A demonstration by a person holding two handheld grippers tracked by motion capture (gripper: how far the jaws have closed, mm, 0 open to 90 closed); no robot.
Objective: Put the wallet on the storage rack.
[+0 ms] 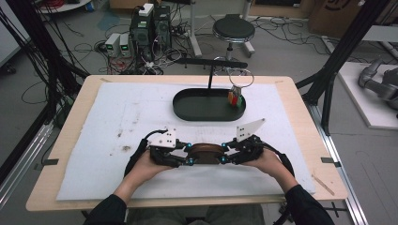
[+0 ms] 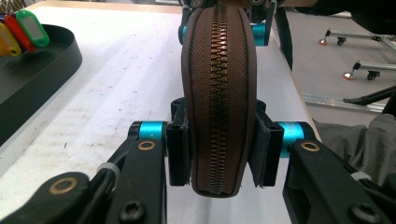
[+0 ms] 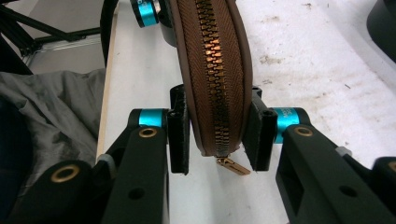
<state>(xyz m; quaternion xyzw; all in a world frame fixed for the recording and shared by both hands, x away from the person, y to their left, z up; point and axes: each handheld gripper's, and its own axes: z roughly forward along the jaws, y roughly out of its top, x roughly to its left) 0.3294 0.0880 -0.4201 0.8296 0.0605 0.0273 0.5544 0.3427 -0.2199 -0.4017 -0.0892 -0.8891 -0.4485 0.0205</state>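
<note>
Here, low in the centre of the high view, a person pinches a brown zip pouch [image 1: 205,153] between two hand-held tools, the left gripper [image 1: 187,154] clamped on one end and the right gripper [image 1: 224,153] on the other, over the white mat [image 1: 108,140]. In the left gripper view the jaws press both sides of the pouch, its zipper [image 2: 218,93] closed and running up the frame; in the right gripper view the brass zip pull [image 3: 232,166] hangs at the bottom centre, just below the jaws. The step looks like steadying the pouch before opening it; next, the right gripper would likely have to let go and take that small pull while the left holds firm. Beyond, in the upper middle, a black oval tray [image 1: 197,110] carries coloured key tags [image 1: 235,98], well apart and no obstacle.
</note>
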